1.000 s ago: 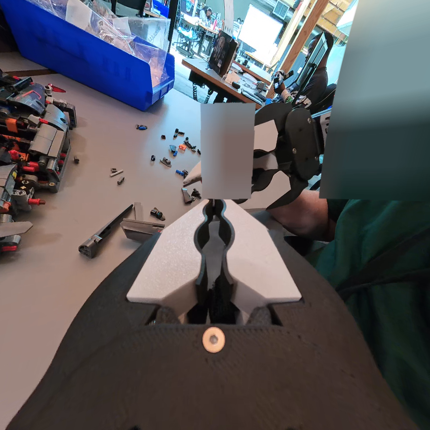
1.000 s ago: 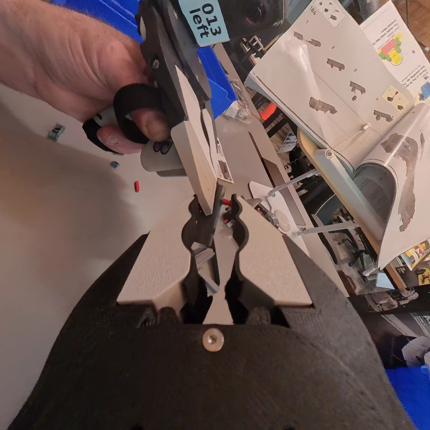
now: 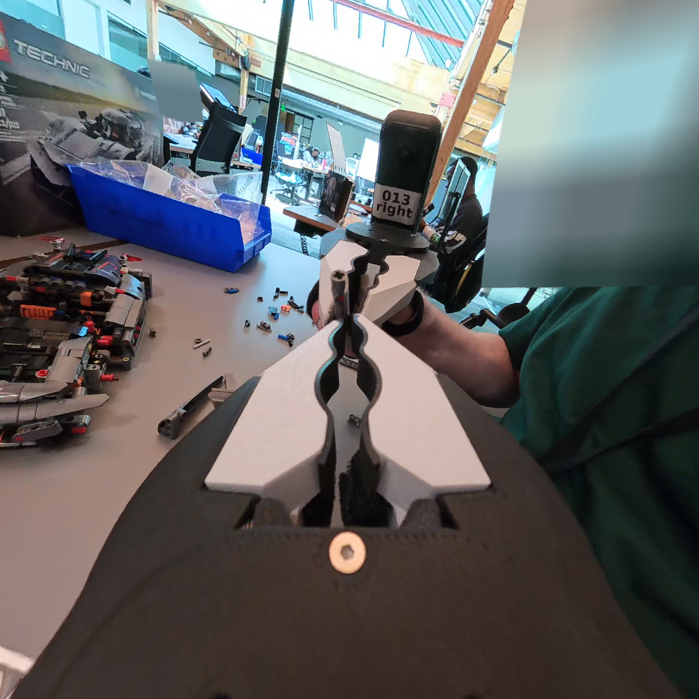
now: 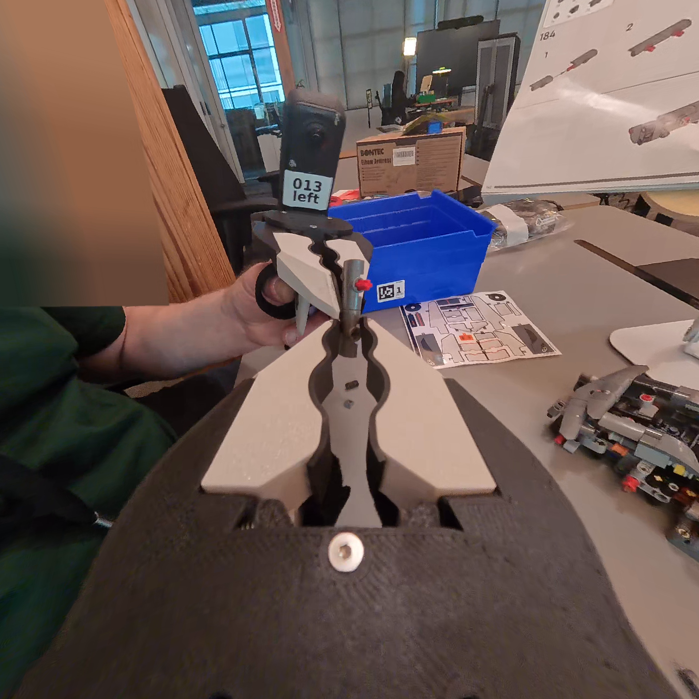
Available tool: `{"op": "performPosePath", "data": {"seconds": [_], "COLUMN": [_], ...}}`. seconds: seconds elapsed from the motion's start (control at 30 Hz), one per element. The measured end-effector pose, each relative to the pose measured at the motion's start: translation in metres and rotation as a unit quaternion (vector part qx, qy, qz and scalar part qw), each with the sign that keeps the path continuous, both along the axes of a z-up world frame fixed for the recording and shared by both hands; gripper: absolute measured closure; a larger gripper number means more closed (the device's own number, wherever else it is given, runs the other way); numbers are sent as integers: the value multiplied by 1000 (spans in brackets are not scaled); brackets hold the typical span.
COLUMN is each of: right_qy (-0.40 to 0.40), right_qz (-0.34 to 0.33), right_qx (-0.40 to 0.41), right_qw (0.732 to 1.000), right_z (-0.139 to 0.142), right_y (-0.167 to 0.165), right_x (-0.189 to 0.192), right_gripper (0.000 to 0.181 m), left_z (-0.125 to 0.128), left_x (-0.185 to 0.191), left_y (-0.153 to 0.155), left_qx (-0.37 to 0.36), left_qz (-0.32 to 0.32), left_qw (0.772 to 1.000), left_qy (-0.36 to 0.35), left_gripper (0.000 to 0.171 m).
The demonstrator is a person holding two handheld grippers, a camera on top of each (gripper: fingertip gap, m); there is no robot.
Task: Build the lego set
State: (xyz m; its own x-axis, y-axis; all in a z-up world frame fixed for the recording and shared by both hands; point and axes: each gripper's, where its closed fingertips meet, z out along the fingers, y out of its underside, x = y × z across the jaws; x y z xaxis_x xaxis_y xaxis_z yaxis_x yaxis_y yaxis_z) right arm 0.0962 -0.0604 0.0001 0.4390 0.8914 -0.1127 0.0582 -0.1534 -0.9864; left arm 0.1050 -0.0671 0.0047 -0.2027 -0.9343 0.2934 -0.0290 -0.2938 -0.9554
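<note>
Grey table (image 3: 113, 491) bears loose Lego pieces (image 3: 272, 310); open workshop behind.

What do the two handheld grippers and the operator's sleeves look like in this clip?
Both match: the left gripper and right gripper have pale grey angular fingers with wavy black inner pads, on a black textured printed body with a silver screw. Each carries an upright black camera bearing a white label, and a black finger loop at the handle. No cables show. The person wears a dark green sleeve.
</note>
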Motion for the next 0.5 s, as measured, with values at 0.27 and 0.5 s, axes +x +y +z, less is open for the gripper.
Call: {"op": "performPosePath", "data": {"seconds": [0.27, 0.5], "right_qy": [27, 35], "right_qz": [33, 25], "right_qx": [-42, -30], "right_qw": [998, 999], "right_z": [3, 6], "right_y": [-1, 3], "right_x": [-2, -4], "right_gripper": [175, 177], "left_z": [4, 7], "left_x": [-11, -12], "left_y": [2, 4], "left_qx": [-7, -25], "left_qz": [-4, -5], "left_qw": [1000, 999], "left_qy": [-13, -32], "left_gripper": [171, 170]}}
